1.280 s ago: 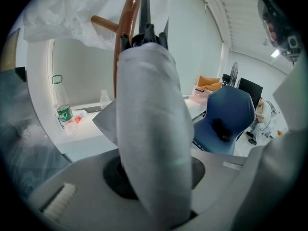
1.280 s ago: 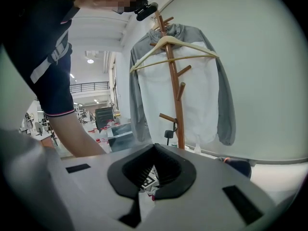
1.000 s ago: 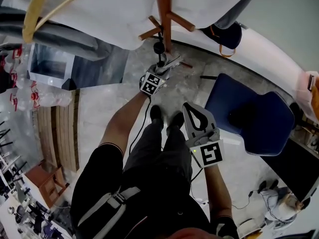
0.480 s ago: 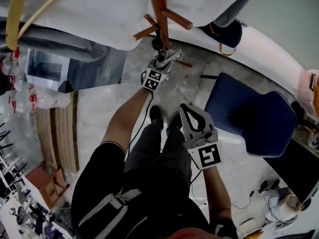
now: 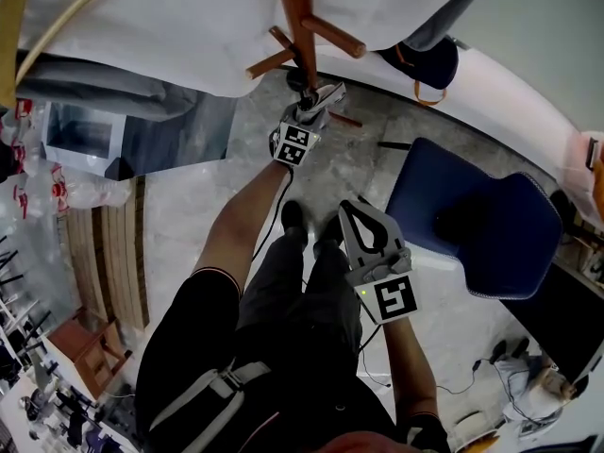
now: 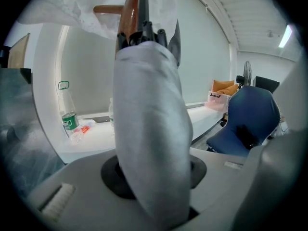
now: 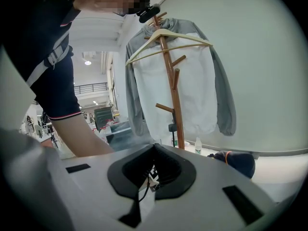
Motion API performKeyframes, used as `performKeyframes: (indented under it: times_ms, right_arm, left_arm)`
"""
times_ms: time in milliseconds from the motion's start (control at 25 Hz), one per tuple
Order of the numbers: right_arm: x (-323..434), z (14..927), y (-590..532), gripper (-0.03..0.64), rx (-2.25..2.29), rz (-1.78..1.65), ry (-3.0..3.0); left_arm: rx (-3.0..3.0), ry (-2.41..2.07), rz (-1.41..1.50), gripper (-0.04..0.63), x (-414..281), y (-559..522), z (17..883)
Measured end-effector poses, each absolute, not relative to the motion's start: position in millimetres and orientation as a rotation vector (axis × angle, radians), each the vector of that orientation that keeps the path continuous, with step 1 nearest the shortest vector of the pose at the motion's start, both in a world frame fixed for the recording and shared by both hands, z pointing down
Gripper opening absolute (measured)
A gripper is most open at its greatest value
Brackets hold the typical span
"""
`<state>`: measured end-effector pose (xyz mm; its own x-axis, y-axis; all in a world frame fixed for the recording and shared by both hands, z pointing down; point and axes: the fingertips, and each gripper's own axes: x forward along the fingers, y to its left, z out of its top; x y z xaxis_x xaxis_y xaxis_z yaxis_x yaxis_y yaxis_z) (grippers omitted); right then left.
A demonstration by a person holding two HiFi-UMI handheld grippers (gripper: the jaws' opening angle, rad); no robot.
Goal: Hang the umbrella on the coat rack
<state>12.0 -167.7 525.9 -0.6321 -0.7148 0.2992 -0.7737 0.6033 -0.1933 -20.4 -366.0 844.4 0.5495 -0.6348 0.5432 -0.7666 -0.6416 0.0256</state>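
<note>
A folded grey umbrella (image 6: pixel 149 129) stands upright between the jaws of my left gripper (image 5: pixel 316 102); the pads hold it while the jaws are opening slightly. Its dark end (image 5: pixel 300 81) reaches up beside the wooden coat rack (image 5: pixel 300 12), just below a low peg (image 5: pixel 268 62). In the left gripper view the rack's pole (image 6: pixel 128 13) rises right behind the umbrella's tip. My right gripper (image 5: pixel 347 206) is held lower, over the person's legs, shut with nothing in it. It looks at the rack (image 7: pixel 175 100) from a distance.
A white and grey jacket (image 7: pixel 202 76) hangs on a hanger at the rack's top. A blue chair (image 5: pixel 472 215) stands to the right, a dark blue bag (image 5: pixel 427 64) behind it by the white ledge. A water bottle (image 6: pixel 69 117) sits on the ledge. Wooden boards (image 5: pixel 109 253) lie at left.
My left gripper has carried the umbrella further up the picture, closer to the rack's pole and its low peg. The right gripper has hardly moved.
</note>
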Motion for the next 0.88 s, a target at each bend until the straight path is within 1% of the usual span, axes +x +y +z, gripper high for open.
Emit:
performKeyframes:
  times_ms: [400,720,880]
  right_arm:
    - [11.5,527.1,-171.1,0.000,1.241,0.453,-2.639]
    - [9.3,528.6,-170.6,0.000,1.237,0.464,-2.639]
    - [9.2,526.6,-170.0,0.000,1.241,0.462,-2.636]
  left_arm:
    - [2.526,-1.204,0.730,0.143,-23.5,-369.3,843.7]
    - [2.507,-1.265,0.729,0.204,-28.3,-365.5,837.6]
    - [2.512,-1.309,0.755,0.263,-33.4,-362.6,832.6]
